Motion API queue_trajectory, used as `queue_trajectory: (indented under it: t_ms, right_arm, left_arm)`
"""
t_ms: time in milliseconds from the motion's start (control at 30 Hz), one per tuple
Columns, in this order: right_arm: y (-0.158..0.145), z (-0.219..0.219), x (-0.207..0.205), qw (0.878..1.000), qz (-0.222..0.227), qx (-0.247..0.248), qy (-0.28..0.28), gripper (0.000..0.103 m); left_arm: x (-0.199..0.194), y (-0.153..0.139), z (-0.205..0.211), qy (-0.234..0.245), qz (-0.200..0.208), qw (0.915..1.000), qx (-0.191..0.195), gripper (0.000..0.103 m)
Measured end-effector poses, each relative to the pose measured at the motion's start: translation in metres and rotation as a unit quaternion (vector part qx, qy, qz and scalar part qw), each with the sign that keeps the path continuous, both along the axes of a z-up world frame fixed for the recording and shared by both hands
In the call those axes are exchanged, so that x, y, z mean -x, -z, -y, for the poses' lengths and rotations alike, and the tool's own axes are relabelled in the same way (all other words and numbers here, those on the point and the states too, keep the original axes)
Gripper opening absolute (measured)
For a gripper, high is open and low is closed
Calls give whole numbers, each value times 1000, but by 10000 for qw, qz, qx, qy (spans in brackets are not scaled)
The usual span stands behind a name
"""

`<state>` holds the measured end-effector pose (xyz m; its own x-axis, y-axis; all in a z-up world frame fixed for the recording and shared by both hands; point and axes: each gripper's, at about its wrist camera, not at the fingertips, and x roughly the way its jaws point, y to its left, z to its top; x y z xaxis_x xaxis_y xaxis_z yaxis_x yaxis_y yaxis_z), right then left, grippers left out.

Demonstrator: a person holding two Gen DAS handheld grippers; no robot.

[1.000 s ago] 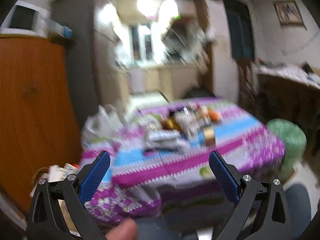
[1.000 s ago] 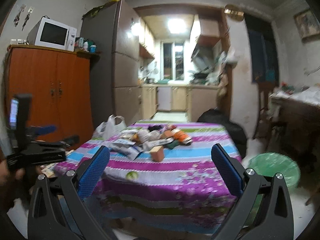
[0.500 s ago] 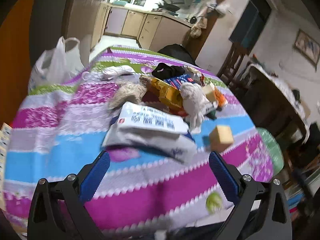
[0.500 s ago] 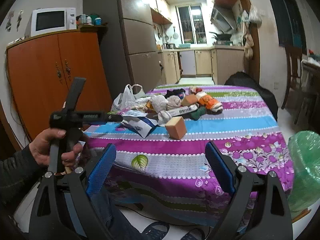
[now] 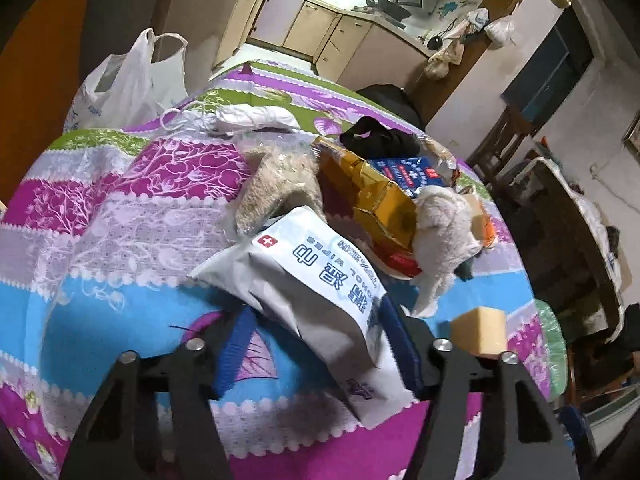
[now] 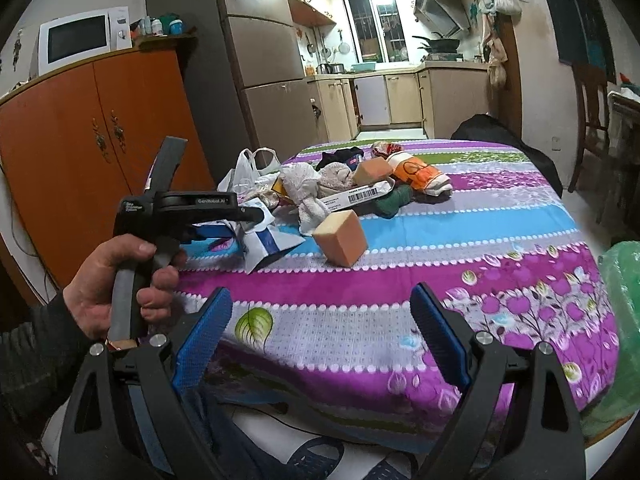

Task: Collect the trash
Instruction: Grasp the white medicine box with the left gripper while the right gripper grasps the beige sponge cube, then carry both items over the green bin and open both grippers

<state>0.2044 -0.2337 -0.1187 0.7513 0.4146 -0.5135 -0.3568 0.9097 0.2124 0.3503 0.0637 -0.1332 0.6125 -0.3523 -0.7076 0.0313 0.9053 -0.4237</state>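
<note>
Table (image 6: 460,216): covered with a striped, flowered cloth in purple, blue, green and white; the near edge runs just ahead of the right gripper.
Trash pile (image 5: 372,184): heaped around the middle of the table, toward its far edge; it holds a yellow carton (image 5: 380,200), a blue box (image 5: 404,170), a black cloth (image 5: 376,140), a fuzzy beige piece (image 5: 280,184) and a fluffy white toy (image 5: 444,232).
Plastic bag (image 5: 128,80): white, standing open just beyond the table's left edge, handles up.
Wipes pack (image 5: 316,280): white with blue print, lying at the near side of the pile toward the left edge; its near end sits between the fingers of the left gripper.
Left gripper (image 5: 316,344): its jaws have just been closing; the blue pads now lie against both sides of the wipes pack, clamped on it. From the right wrist view, a hand (image 6: 116,284) in a dark sleeve holds its handle over the table's left near corner.
Right gripper (image 6: 320,332): jaws wide apart, nothing between them, hanging over the near edge of the table.
Sponge block (image 6: 340,238): tan, alone on the blue stripe, apart from the pile on its near side.
</note>
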Motion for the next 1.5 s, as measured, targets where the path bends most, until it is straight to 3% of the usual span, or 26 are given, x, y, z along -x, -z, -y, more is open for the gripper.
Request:
queue_trajectory:
  t_ms: [33,167,233,433,633,733,900,1100,1267,1500]
  right_arm:
    - [0,0,-5,10000,-13,-21,-47,86]
    - [-1,-2,-37,9996,-177,20,-220,63]
    - [0,-6,-54,9991,-289,6,-320,58]
    - [6,-31,-96,9973,-559,163,-437,57]
    - [25,-48,-123,9944,-839,634,-112,57]
    - [31,-47,-127,9935,-907,684,14,47]
    - [28,-44,-123,9946,-835,613,-25,42]
    - [-5,-30,-102,9978,-383,532,100,38]
    - [-54,7,-80,9974,-3,550,458,38]
    - [-114,101,-51,9877,379,607,1389,38]
  left_arm:
    - [1,-1,0,-4,61,10000,-17,55]
    - [10,-7,-5,7,203,9998,-8,46]
    - [16,-12,-6,15,282,9996,-15,44]
    - [37,-19,-11,97,430,9989,149,39]
    - [45,-17,-17,89,418,9989,206,37]
    - [48,-22,-18,61,489,9987,155,37]
    - [51,-32,-17,53,610,9981,72,37]
    - [58,-58,-2,173,894,9958,-126,37]
    - [57,-98,39,644,1254,9900,-115,37]
    - [57,-162,156,1650,1956,9663,-288,37]
